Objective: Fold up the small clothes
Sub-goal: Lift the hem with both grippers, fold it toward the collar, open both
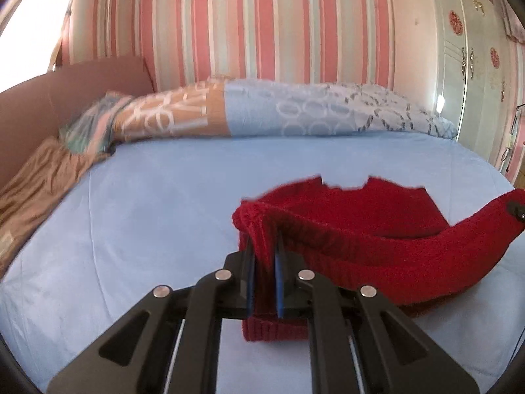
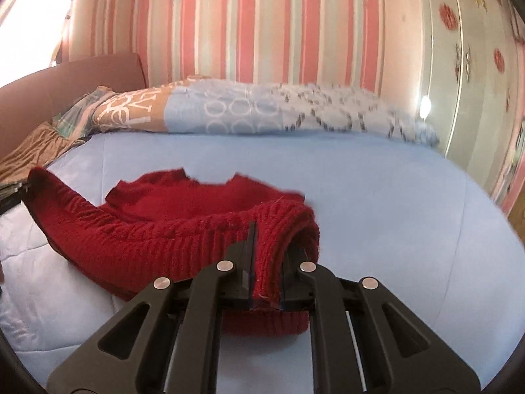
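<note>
A small red knitted sweater (image 1: 361,229) lies on the light blue bed sheet (image 1: 147,197). My left gripper (image 1: 265,246) is shut on the ribbed hem at its left corner and holds it lifted over the garment. My right gripper (image 2: 268,252) is shut on the hem at the right corner of the sweater (image 2: 157,229), also lifted. The hem hangs stretched between the two grippers. The right gripper's tip shows at the far right of the left wrist view (image 1: 515,210). The far part of the sweater lies flat on the sheet.
A folded patterned quilt (image 1: 262,108) lies along the far side of the bed (image 2: 361,180). A brown cloth (image 1: 39,177) and a brown headboard (image 1: 65,88) are at the left. A white wardrobe (image 1: 475,65) stands at the right, a striped wall behind.
</note>
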Tool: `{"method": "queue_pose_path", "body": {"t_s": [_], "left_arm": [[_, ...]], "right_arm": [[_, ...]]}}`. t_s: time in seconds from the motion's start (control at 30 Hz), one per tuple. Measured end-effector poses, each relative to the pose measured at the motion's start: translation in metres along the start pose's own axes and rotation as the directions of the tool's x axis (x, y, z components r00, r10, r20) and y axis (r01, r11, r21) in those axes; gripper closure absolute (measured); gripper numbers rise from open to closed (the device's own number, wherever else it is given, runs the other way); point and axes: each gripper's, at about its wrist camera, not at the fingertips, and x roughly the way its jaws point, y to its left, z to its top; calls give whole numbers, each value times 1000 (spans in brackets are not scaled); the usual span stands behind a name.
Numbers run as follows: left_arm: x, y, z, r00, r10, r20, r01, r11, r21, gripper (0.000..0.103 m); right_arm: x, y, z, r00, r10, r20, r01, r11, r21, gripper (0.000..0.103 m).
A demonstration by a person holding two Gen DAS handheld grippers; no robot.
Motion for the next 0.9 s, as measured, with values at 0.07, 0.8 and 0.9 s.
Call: {"method": "queue_pose_path", "body": {"t_s": [0.07,0.8,0.9], "left_arm": [[4,2,14,1000,-9,30,9,1000,2,94],[213,20,25,969,-68,-237,43,993,-108,93],[221,12,20,970,-34,-241,24,999,-43,93]], "right_arm": [[3,-2,8,999,-11,32,12,1000,-18,93],[215,-57,8,946,98,-309,-25,973,231,93],[229,-56,-2,938,97,-334,-20,974,226,93]]}}
